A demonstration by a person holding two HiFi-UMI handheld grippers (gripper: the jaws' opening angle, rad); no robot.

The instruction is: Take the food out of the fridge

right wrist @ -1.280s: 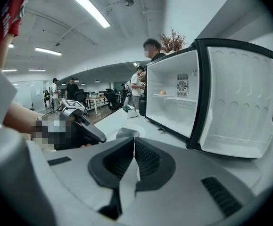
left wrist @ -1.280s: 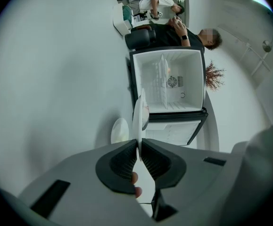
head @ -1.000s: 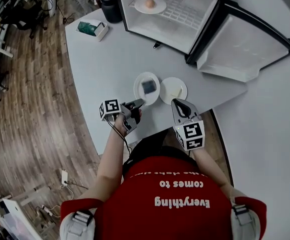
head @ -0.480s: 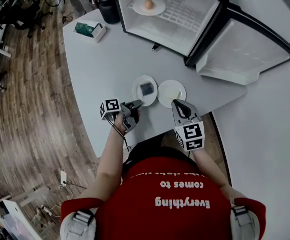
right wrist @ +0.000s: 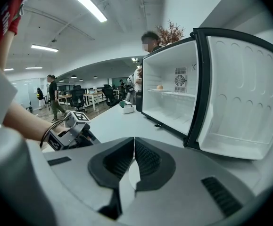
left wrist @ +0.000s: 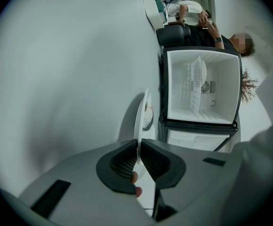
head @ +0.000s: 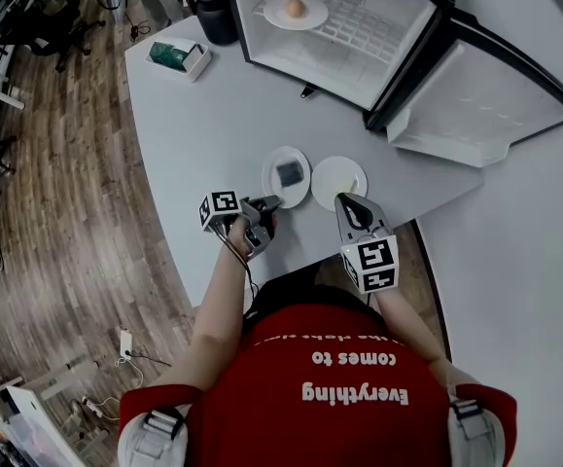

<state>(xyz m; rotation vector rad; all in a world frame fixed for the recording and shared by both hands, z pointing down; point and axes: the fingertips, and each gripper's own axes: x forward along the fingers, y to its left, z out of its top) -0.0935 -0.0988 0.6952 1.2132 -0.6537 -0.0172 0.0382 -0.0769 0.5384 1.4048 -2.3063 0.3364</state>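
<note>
"Where's the open run across the desk [head: 213, 125]?"

"From the near edge toward twelve o'clock. It is bare right up to the fridge [head: 359, 66] mouth, except for a small dark object [head: 306, 91] lying just before it."

"And the near edge?"

"Two plates sit just beside each other: the plate with the dark piece [head: 300, 154], and at its three o'clock the plate with the pale piece [head: 332, 168]."

"The sides?"

"The fridge door [head: 485, 100] stands swung open at two o'clock and walls off that side. A green box [head: 179, 56] sits at ten and a dark jug [head: 213, 13] at eleven, beside the fridge."

"Inside?"

"The shelf [head: 354, 29] carries one plate of food [head: 273, 15] at its left end; the rest is bare."
</note>
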